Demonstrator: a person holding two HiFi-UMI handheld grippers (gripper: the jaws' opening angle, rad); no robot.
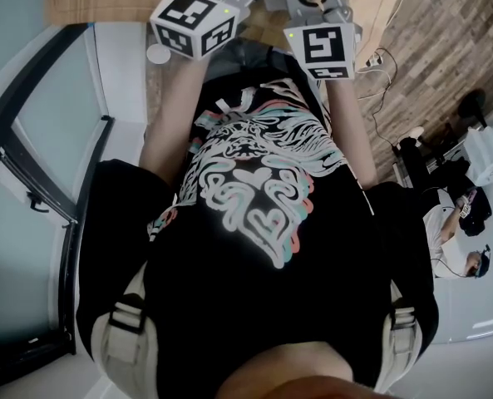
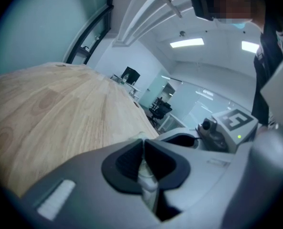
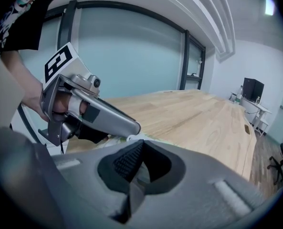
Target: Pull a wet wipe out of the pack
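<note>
Bench (image 2: 60, 109): long, light wood top w/ visible grain, runs far back into the room. In the left gripper view the wide stretch of top on the left is bare wood. In the right gripper view a small dark slot (image 3: 246, 128) is cut into the top towards the far right side. Close in, a pale pack (image 3: 153, 139) w/ a green edge lies flat on the bench, mostly hidden, so its shape can't be made out. In the head view a small white round thing (image 1: 157, 53) sits near the bench edge; can't tell what it is.
</note>
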